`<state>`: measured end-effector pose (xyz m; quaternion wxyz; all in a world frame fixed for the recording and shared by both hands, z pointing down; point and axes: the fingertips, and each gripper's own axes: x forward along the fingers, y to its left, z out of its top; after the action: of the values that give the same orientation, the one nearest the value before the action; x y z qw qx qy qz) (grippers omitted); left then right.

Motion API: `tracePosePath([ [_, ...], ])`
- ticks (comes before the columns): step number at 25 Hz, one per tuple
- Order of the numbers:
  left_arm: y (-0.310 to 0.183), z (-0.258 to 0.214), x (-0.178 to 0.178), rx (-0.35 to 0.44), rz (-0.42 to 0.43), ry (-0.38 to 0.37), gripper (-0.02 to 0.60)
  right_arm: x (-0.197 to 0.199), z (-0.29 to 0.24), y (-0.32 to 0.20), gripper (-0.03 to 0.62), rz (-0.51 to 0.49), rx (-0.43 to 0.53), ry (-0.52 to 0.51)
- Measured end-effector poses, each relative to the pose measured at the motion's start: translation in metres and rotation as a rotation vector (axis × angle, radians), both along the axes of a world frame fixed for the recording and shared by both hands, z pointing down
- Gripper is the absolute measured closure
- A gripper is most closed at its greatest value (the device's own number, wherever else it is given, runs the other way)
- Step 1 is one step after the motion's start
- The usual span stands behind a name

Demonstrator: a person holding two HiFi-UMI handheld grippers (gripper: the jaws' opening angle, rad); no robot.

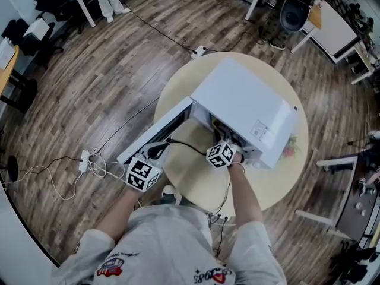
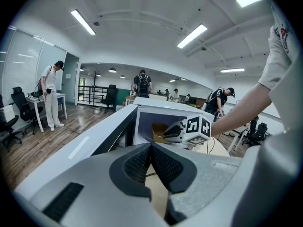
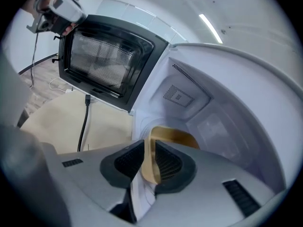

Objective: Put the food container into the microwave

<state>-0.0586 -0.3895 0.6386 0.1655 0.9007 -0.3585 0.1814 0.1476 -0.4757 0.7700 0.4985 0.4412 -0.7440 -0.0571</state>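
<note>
The microwave (image 1: 243, 108) body and cavity are white. Its door (image 3: 106, 63) has a black frame around a window with a fine dotted mesh pattern. The food container (image 3: 173, 137) is tan. The left gripper (image 2: 151, 146) and right gripper (image 3: 149, 148) are grey with black cross-ribbed pads (image 2: 137, 165). Each marker cube (image 1: 221, 154) is white with black square patterns. The table (image 1: 196, 177) is pale beige, the cable (image 3: 85, 119) black, and the floor (image 1: 119, 70) brown wood grain.

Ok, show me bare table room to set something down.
Bare tabletop in front of the microwave, between its open door and the near rim; one black cable crosses it. Crowded at the cavity: right tongs grip the container.
</note>
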Motion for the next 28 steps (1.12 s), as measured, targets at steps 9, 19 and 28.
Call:
tracePosePath([
  [9, 0.009, -0.007, 0.013, 0.012, 0.035, 0.022, 0.578, -0.015, -0.024, 0.030, 0.513, 0.009, -0.001, -0.103],
  [19, 0.025, -0.021, 0.022, 0.043, 0.083, 0.043, 0.578, -0.005, -0.067, 0.075, 0.576, 0.256, 0.026, -0.397],
  [28, 0.042, -0.035, 0.033, 0.074, 0.124, 0.056, 0.578, 0.027, -0.082, 0.129, 0.588, 0.508, 0.042, -0.612],
])
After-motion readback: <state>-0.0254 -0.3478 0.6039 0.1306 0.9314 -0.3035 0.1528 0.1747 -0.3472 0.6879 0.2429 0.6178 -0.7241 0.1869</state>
